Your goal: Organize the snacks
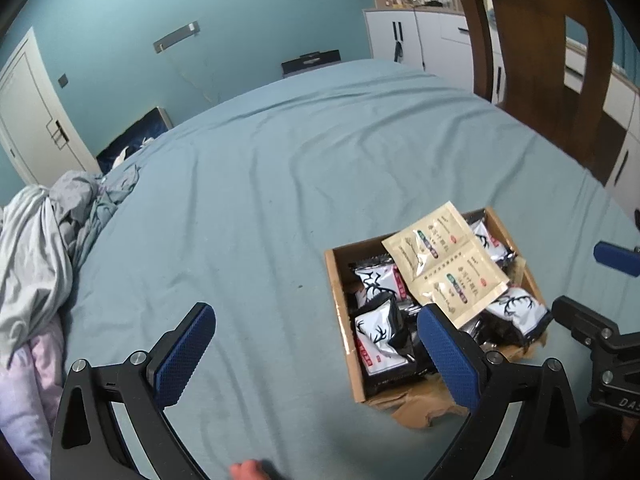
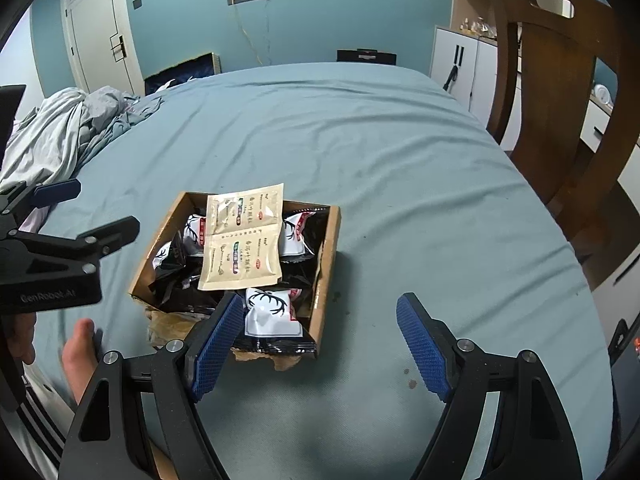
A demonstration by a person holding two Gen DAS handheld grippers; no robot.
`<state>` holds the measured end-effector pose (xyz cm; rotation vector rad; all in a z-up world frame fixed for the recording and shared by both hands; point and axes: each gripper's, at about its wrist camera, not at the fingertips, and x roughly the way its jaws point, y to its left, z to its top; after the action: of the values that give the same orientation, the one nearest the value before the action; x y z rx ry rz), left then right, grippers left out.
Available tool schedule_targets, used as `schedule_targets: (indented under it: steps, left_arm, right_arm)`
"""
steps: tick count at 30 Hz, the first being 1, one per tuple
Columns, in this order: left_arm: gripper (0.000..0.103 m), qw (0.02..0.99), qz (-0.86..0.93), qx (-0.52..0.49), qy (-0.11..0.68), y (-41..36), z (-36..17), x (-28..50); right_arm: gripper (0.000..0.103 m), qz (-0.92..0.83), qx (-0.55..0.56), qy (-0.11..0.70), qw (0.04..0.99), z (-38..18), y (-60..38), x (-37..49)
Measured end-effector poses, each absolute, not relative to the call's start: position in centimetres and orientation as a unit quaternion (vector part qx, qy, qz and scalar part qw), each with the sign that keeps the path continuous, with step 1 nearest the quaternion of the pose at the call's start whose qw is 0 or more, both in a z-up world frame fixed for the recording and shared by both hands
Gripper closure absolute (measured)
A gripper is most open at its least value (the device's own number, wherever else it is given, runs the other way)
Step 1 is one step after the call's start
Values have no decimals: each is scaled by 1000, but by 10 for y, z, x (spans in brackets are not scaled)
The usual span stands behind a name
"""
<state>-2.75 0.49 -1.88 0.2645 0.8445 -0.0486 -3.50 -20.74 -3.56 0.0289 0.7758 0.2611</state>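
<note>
Cardboard, torn along its near edge, makes up the open box (image 2: pixel 326 264) that holds the snacks: black-and-white antler-print packets (image 2: pixel 272 312) heaped inside, with a beige double sachet (image 2: pixel 242 240) lying across the top. Nothing loose shows on the blue bedsheet (image 2: pixel 400 160), so the gathering looks nearly or wholly finished (whether more sorting is meant, I cannot tell). The left gripper (image 1: pixel 316 354) hangs spread and empty, the box just beyond its right finger. The right gripper (image 2: pixel 320 348) is likewise spread and empty, the box beyond its left finger.

box (image 2: pixel 330 240) brown | sachets (image 2: pixel 242 236) beige | sheet (image 1: pixel 280 184) lt blue
</note>
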Motion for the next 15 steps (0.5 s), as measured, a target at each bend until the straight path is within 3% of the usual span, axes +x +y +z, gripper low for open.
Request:
schedule_targets:
  steps: [15]
  left_arm:
    - [0,895,-42,138,423,-3,-25,-30]
  right_arm:
    - [24,121,24,368,922,-37,-213,-32]
